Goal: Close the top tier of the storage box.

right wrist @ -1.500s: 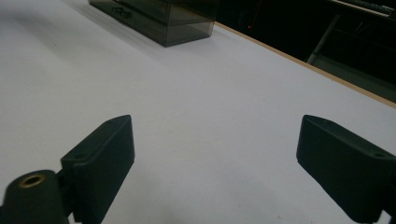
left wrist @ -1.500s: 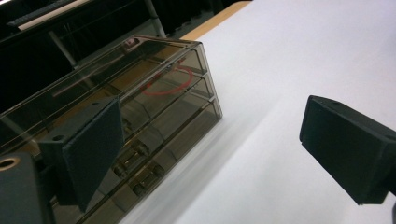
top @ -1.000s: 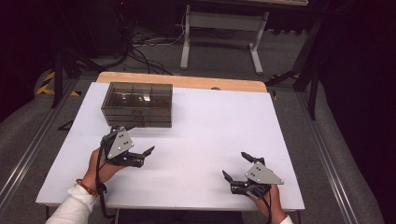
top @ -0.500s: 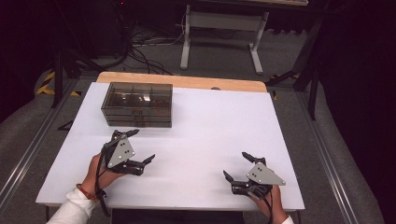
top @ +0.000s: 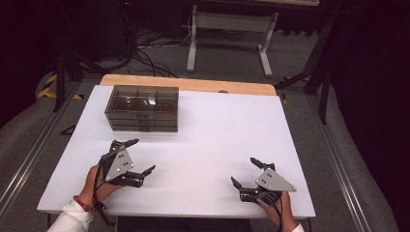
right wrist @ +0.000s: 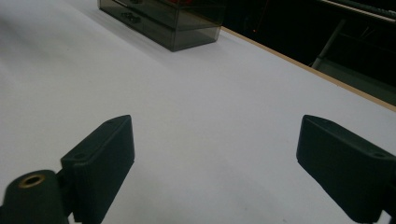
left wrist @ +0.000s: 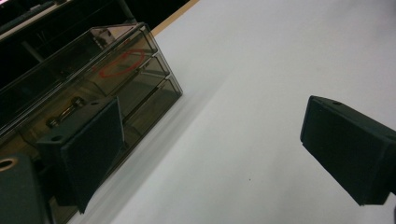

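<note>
A smoky transparent drawer box (top: pixel 141 107) with three stacked drawers stands at the back left of the white table (top: pixel 222 125). My left gripper (top: pixel 141 155) is open and empty in front of the box, a short way from it, with a hand around its handle. In the left gripper view the box (left wrist: pixel 93 74) lies to the left beyond the wide-apart jaws of my left gripper (left wrist: pixel 212 144), and a red ring shape (left wrist: pixel 121 63) shows through its top. My right gripper (top: pixel 243 170) is open near the front right edge. Past my right gripper (right wrist: pixel 215 149), the box (right wrist: pixel 173 18) stands far off.
A wooden strip (top: pixel 188 83) runs along the table's far edge. Beyond it stand a white metal frame (top: pixel 227 29) and cables on grey carpet. Metal rails (top: pixel 333 159) flank the table on both sides.
My left gripper has drawn back slightly toward the front edge. The right gripper has stayed nearly still. Both stay open.
</note>
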Motion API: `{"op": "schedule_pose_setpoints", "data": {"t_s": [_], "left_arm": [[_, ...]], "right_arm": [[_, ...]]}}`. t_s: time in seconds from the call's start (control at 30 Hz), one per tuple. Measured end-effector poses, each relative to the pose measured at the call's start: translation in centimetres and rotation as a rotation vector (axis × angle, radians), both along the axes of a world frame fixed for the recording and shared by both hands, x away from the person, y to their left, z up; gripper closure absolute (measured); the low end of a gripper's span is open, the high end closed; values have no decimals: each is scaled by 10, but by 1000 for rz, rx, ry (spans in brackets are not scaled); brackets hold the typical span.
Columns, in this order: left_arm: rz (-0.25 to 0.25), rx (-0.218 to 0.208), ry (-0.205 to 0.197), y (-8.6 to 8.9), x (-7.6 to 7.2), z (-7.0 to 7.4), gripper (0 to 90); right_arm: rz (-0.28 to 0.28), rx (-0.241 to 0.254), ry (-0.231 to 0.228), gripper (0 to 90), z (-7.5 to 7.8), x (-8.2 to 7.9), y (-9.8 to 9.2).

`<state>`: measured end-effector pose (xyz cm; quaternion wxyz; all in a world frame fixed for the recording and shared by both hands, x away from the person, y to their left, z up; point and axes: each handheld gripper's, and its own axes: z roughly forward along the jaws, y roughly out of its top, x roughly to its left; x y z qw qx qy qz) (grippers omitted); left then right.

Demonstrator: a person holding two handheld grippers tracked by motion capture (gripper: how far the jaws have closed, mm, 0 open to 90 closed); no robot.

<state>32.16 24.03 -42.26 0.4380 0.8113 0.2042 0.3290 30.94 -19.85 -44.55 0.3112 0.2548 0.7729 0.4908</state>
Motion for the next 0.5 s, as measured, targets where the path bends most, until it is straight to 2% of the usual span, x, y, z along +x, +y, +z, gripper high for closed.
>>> {"op": "schedule_pose_setpoints", "data": {"t_s": [0.3, 0.5], "left_arm": [[16, 12, 13, 11, -6, -6, 69], [30, 19, 29, 20, -14, -14, 67]], "right_arm": [[19, 0, 16, 123, -2, -4, 0], [15, 20, 22, 124, -2, -2, 0]]}}
